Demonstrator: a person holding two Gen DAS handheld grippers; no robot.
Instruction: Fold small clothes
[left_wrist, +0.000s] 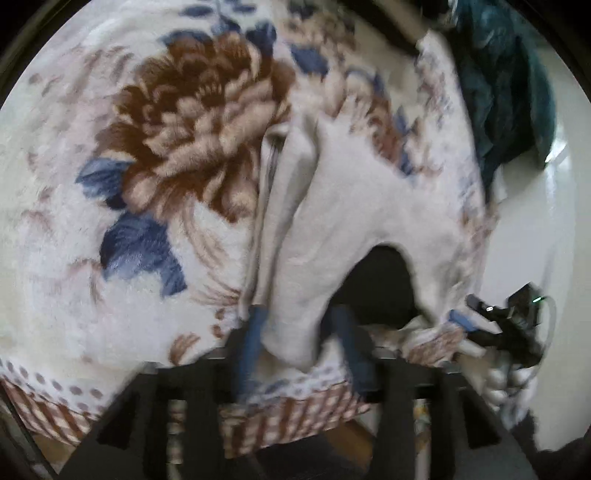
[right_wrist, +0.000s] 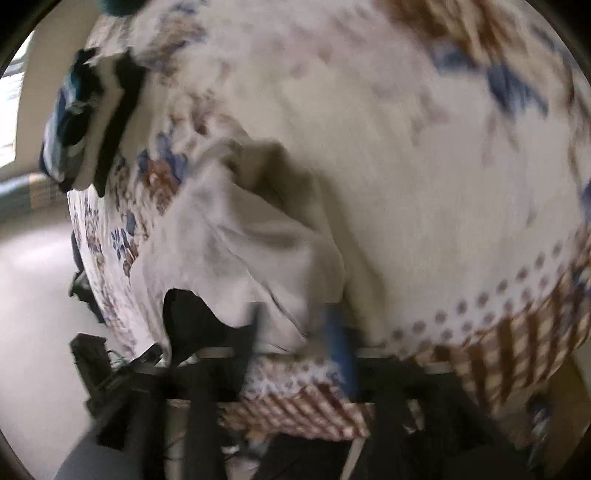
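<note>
A small pale grey-white garment (left_wrist: 332, 206) hangs bunched above a floral fleece blanket (left_wrist: 155, 140). My left gripper (left_wrist: 299, 343) has its blue-padded fingers (left_wrist: 251, 347) closed on the garment's lower edge. In the right wrist view the same garment (right_wrist: 236, 236) droops in folds over the blanket (right_wrist: 406, 147), and my right gripper (right_wrist: 295, 332) pinches its near edge between a dark finger and a blue finger (right_wrist: 341, 350). Both views are motion-blurred. The other gripper (left_wrist: 509, 325) shows at the right of the left wrist view.
A dark teal cloth (left_wrist: 506, 85) lies at the blanket's far right edge. Dark and blue clothes (right_wrist: 77, 122) are piled at the blanket's far left in the right wrist view. The blanket's checked brown border (right_wrist: 517, 354) hangs over the near edge. Pale floor (right_wrist: 33, 295) lies beyond.
</note>
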